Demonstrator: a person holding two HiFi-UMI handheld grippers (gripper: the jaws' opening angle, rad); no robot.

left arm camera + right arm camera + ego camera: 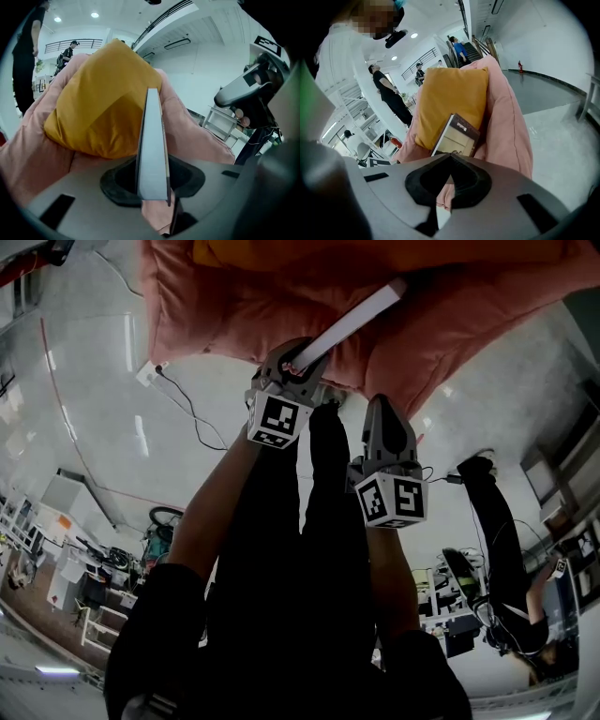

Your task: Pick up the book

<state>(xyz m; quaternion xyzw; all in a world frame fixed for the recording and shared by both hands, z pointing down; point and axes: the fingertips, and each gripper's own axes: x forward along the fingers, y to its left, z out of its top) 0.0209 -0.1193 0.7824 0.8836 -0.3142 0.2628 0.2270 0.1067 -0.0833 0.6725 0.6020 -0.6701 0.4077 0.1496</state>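
Right gripper view: book [457,136] title illegible; left claw [153,168] clamps it, right claw [450,155] closed.

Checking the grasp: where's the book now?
Head view, upper middle: the book is clamped edge-on in the left gripper, in front of the pink cushion and yellow pillow.

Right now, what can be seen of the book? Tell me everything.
The book is a slim paperback with a tan cover, a dark band bearing pale print, and a white page block. It is closed and clamped at one end in the tongs of the left gripper, in front of the yellow pillow and pink cushion. Whether it touches them is unclear.
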